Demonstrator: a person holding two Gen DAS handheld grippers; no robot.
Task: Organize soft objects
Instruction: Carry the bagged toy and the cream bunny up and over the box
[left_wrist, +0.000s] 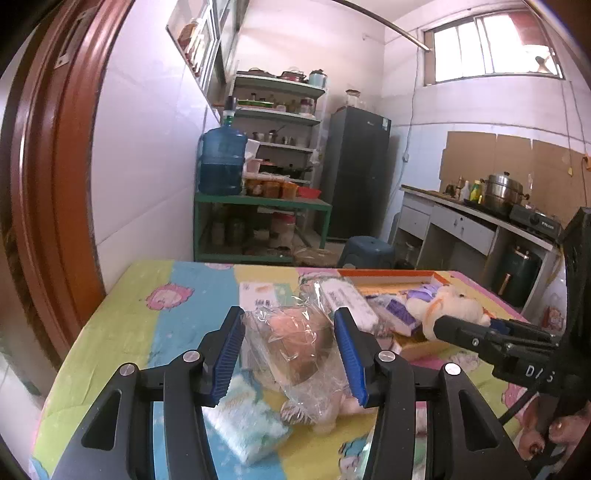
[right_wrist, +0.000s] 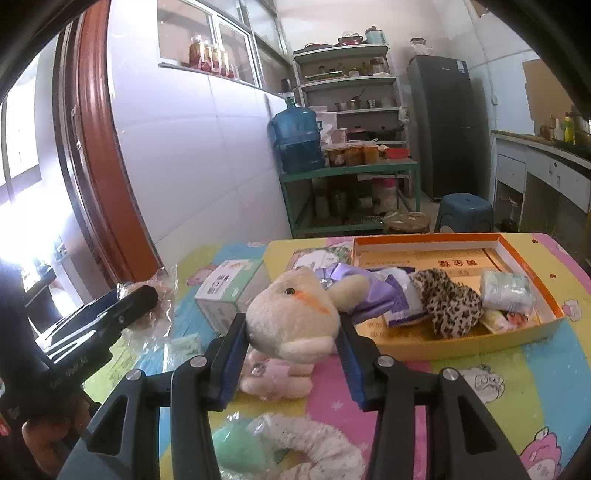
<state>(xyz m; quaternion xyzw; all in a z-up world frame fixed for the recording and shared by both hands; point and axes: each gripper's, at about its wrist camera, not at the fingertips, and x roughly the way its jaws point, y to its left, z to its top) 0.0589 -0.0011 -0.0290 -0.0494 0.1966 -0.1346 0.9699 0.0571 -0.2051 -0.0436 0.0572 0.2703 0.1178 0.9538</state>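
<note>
Cream plush rabbit (right_wrist: 295, 314) with an orange cheek stripe, leopard-print cloth (right_wrist: 448, 304) at three o'clock in an orange-rimmed box (right_wrist: 424, 238)

In the lower centre of the frame, the left gripper (left_wrist: 290, 345) clamps a crinkled clear plastic bag holding a pinkish-brown soft toy (left_wrist: 295, 343) between its blue ribbed pads (left_wrist: 227, 356). At right, the right gripper (left_wrist: 491, 325) grips a cream plush animal (left_wrist: 450, 306) above the orange-rimmed cardboard tray (left_wrist: 391, 277).

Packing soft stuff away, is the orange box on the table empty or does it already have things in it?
Partly filled: the orange box holds a leopard-print cloth, purple packet and wrapped pack.
</note>
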